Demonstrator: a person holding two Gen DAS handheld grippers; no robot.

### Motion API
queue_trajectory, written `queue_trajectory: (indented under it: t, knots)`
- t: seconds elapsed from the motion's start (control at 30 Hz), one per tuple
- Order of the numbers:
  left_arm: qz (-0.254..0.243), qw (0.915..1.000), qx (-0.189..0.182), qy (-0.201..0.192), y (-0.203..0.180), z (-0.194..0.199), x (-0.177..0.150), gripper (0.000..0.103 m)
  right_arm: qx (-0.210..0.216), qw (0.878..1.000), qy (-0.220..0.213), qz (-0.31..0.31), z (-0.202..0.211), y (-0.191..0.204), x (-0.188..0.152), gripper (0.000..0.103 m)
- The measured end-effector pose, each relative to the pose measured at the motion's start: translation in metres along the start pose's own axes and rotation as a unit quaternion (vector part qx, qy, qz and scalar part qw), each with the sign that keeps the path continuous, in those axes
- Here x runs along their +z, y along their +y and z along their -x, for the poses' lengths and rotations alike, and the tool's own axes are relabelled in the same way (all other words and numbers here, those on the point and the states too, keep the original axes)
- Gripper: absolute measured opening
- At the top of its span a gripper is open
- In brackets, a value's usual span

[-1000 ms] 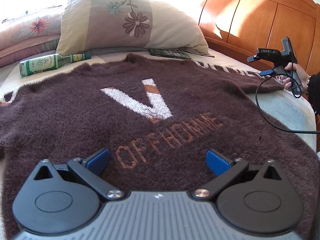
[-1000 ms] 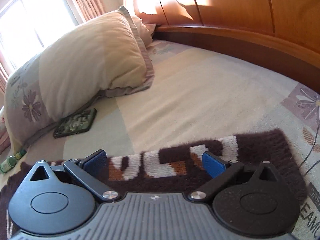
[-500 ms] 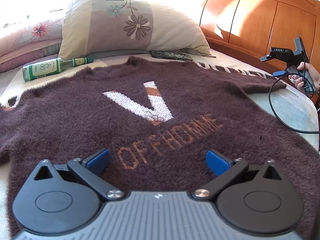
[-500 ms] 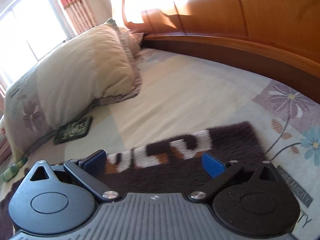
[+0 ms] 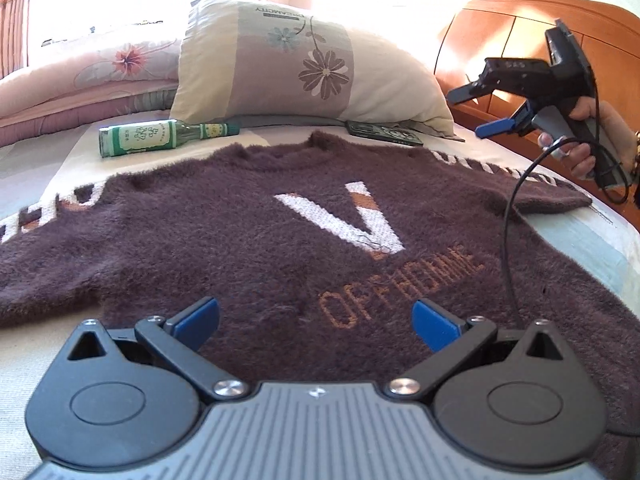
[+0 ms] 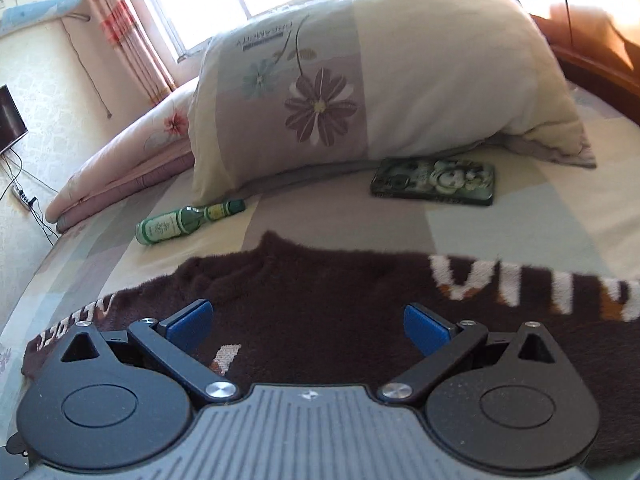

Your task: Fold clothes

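A fuzzy dark brown sweater (image 5: 248, 240) with a white V and orange lettering lies flat, front up, on the bed. My left gripper (image 5: 316, 320) is open and empty, low over the sweater's hem. My right gripper (image 6: 306, 320) is open and empty, above the right shoulder and sleeve area, facing the collar (image 6: 276, 252). In the left wrist view the right gripper (image 5: 484, 114) is held up in a hand above the right sleeve (image 5: 552, 196), with its cable hanging down.
A flowered pillow (image 5: 304, 68) lies past the collar. A green bottle (image 5: 160, 136) lies on the sheet to its left. A phone (image 6: 434, 182) lies by the pillow. A wooden headboard (image 5: 520, 32) stands at the right. Folded quilts (image 5: 88, 76) lie far left.
My right gripper has lifted off the right sleeve cuff and swung left toward the collar and pillow. My left gripper has moved left along the hem.
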State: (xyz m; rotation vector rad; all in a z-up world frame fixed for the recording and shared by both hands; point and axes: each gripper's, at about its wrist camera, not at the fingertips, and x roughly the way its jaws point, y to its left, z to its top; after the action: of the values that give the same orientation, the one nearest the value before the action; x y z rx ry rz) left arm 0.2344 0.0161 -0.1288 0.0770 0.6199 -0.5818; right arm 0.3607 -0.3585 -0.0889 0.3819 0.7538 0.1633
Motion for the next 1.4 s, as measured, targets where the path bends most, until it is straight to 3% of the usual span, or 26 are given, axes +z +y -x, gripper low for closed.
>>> queue_trajectory:
  t: [0.1, 0.2, 0.4, 0.57, 0.7, 0.8, 1.0, 1.17, 1.4]
  knots:
    - [0.022, 0.9998, 0.002, 0.0, 0.011, 0.003, 0.001, 0.102, -0.014, 0.999, 0.025, -0.015, -0.04, -0.002, -0.009, 0.103]
    - [0.03, 0.9995, -0.002, 0.001, 0.016, 0.002, 0.002, 0.102, -0.044, 0.999, 0.017, -0.015, -0.063, -0.006, -0.012, 0.103]
    - [0.037, 0.9993, -0.004, -0.009, 0.018, 0.01, 0.004, 0.102, -0.141, 0.987, 0.019, 0.074, -0.031, 0.044, -0.045, 0.103]
    - [0.051, 0.9983, -0.005, -0.026, 0.024, 0.019, 0.007, 0.102, -0.108, 0.987, -0.028, 0.113, 0.022, 0.079, -0.092, 0.103]
    - [0.088, 0.9955, 0.028, -0.023, 0.039, 0.009, 0.011, 0.102, -0.079, 0.984, -0.067, 0.142, 0.065, 0.106, -0.13, 0.103]
    - [0.126, 0.9909, 0.041, -0.023, 0.052, 0.004, 0.017, 0.102, -0.039, 0.985, -0.071, 0.154, 0.065, 0.106, -0.14, 0.103]
    - [0.206, 0.9745, 0.089, -0.012, 0.105, -0.008, 0.036, 0.102, -0.038, 0.992, 0.003, 0.122, 0.041, 0.084, -0.152, 0.103]
    - [0.223, 0.9599, 0.169, 0.012, 0.165, -0.003, 0.045, 0.102, -0.017, 0.992, -0.018, 0.124, 0.053, 0.085, -0.154, 0.103]
    - [0.326, 0.9215, 0.21, 0.015, 0.259, 0.035, 0.01, 0.102, -0.022, 0.991, -0.001, 0.132, 0.042, 0.088, -0.158, 0.103]
